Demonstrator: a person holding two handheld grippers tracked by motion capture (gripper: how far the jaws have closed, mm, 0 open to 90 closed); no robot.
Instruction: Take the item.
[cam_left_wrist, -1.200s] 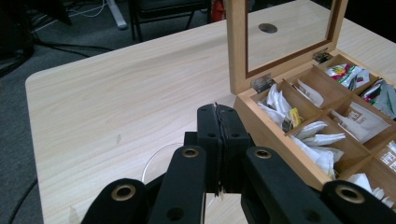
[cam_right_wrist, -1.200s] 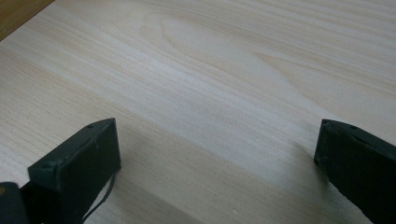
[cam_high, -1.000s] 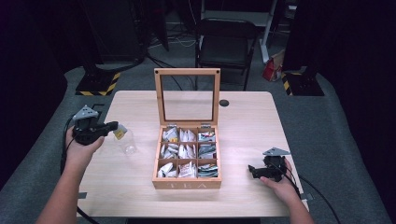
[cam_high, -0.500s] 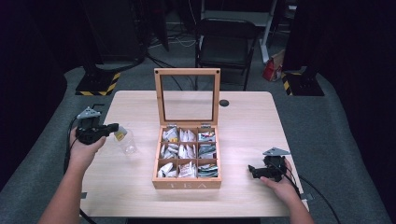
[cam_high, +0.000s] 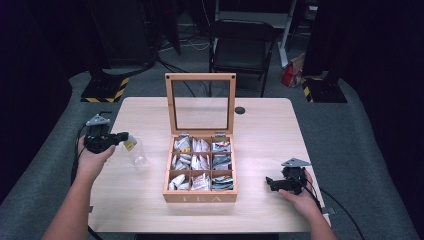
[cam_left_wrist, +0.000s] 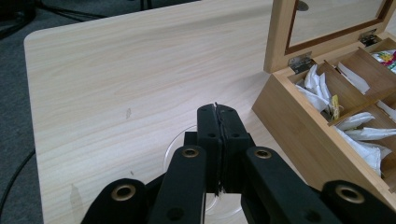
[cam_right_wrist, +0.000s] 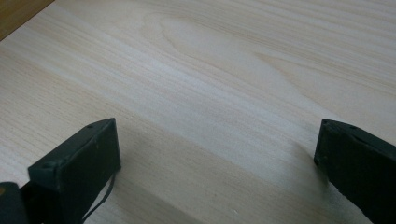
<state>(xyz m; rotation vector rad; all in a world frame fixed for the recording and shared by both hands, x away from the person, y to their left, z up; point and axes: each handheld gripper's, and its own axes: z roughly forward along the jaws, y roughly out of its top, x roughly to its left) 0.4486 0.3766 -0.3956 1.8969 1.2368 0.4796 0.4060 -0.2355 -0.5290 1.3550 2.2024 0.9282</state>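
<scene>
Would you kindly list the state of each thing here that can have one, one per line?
Tea box: open, its glass-paned lid standing upright, compartments filled with tea bags.
Left tool: shut on something thin; what it is cannot be made out.
Right tool: open, empty, low over the bare table.
Clear glass: upright beside the box.

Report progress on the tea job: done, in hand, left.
Done: the tea box lid stands open. In hand: the left gripper is shut on a thin slip, with a yellow tag at its tip, above the clear glass. The right gripper lies open and empty on the table. Left, probably: lowering and releasing it into the glass.
</scene>
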